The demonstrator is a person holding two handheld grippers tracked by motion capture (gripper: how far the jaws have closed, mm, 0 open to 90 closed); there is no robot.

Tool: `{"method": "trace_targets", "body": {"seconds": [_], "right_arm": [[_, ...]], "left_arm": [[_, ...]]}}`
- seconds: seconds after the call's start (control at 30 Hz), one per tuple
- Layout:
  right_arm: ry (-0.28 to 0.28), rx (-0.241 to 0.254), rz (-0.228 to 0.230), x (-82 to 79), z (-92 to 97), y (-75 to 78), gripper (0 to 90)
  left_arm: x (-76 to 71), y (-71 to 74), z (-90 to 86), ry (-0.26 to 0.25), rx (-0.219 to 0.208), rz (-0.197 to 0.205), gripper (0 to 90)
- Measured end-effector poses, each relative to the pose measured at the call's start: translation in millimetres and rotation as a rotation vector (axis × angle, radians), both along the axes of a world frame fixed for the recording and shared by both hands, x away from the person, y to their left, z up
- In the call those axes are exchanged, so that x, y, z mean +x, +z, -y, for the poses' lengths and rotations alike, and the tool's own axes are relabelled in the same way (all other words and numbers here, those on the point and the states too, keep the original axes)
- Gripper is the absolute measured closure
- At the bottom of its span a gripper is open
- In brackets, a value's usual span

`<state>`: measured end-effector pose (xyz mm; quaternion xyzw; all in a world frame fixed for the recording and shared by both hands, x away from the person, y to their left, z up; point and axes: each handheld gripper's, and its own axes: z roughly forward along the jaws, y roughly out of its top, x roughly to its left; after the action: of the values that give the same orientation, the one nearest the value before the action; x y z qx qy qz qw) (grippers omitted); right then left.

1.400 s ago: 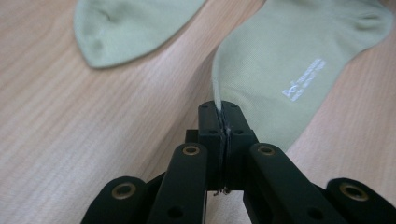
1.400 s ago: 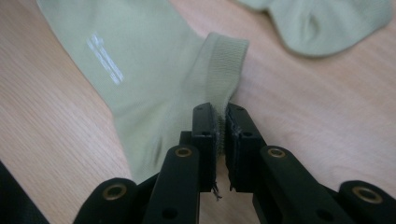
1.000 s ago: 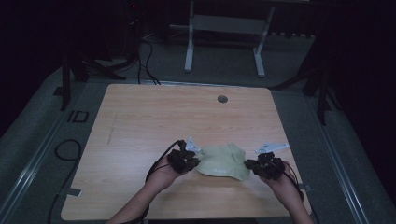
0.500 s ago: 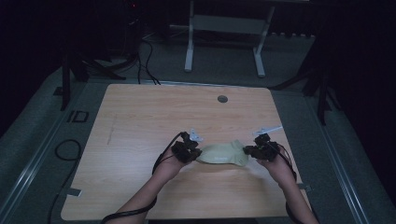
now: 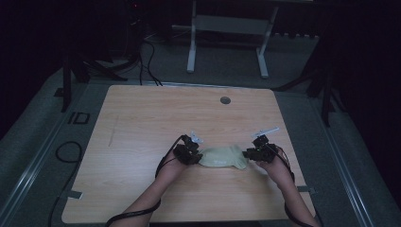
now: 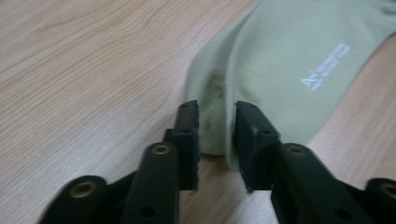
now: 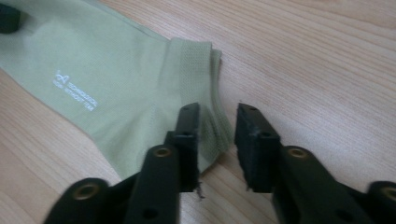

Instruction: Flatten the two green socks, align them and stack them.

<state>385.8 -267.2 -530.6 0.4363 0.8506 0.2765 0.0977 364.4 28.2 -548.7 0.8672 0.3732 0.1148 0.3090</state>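
Cloth [image 5: 222, 157] lowered flat — pale green, white print | grippers loosened

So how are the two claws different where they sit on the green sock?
The left claw sits at the sock's smooth rounded end, with a fold of cloth between its jaws. The right claw sits at the ribbed cuff end, and the cloth lies mostly by one jaw, with bare table in the gap. Both have just been opening, neither squeezes the sock, and both rest low at opposite ends.
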Motion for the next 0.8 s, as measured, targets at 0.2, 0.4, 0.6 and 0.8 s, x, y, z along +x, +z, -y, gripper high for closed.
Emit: {"method": "trace_targets", "body": {"seconds": [0.2,0.4,0.6,0.8], "right_arm": [[-0.007,0.015,0.026,-6.2,2.3,3.9,57.4],[0.003,0.049,0.073,-12.3,-3.2,15.7,70.4],[0.037,0.036,0.068,-12.0,-14.0,11.2,78.9],[0.020,-0.004,0.054,-6.2,-12.4,-0.5,77.9]], "left_arm": [[-3.8,8.2,-5.4,0.009,-0.019,0.043,59.1],[-12.4,21.4,-1.6,0.021,-0.018,0.133,74.6],[-12.1,12.5,14.9,-0.012,0.029,0.166,89.1],[3.2,-2.7,19.3,0.000,0.050,0.108,88.9]]}}
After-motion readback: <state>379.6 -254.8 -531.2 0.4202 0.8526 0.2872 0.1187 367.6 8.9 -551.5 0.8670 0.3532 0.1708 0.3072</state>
